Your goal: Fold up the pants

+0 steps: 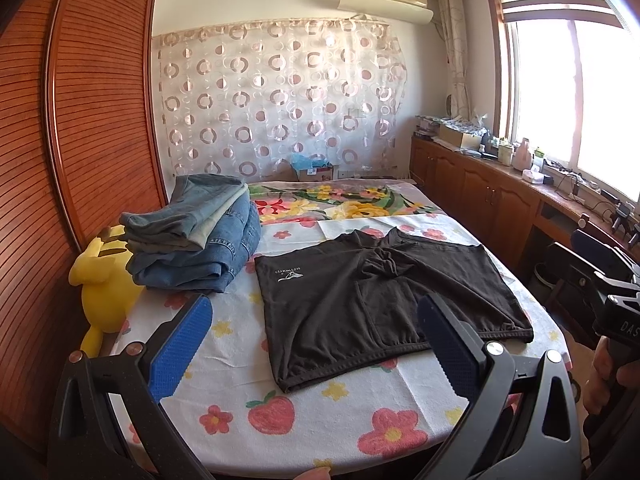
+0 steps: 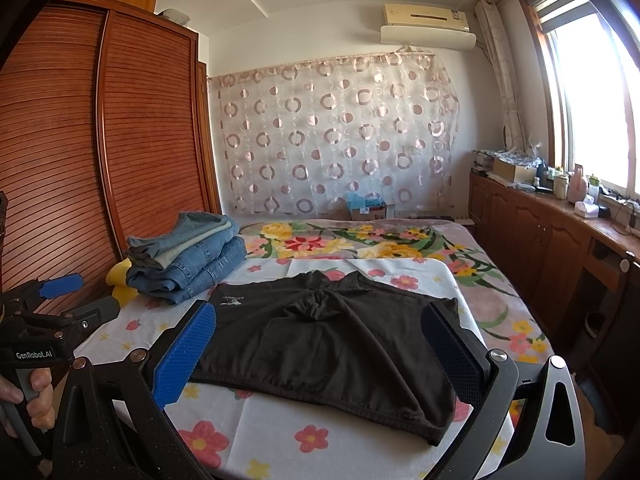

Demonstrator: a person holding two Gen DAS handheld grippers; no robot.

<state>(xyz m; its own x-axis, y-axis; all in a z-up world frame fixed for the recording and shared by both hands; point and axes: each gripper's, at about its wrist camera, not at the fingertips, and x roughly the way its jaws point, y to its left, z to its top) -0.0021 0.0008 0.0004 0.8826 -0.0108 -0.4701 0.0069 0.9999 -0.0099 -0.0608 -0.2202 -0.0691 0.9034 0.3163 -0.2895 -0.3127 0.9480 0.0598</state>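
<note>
Left claw point(image 1: 316, 344) agape above black pants point(image 1: 384, 300), flat, crotch bunched.

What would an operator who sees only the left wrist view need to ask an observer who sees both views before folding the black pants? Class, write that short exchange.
Operator: Are the right tongs open or shut? I see only their back.
Observer: Open, with the pads spread wide and nothing between them. The black pants lie spread out ahead of them.
Operator: How do my left tongs look from the other side?
Observer: A hand grips their handle. They sit to the left of the pants and do not touch them.
</note>
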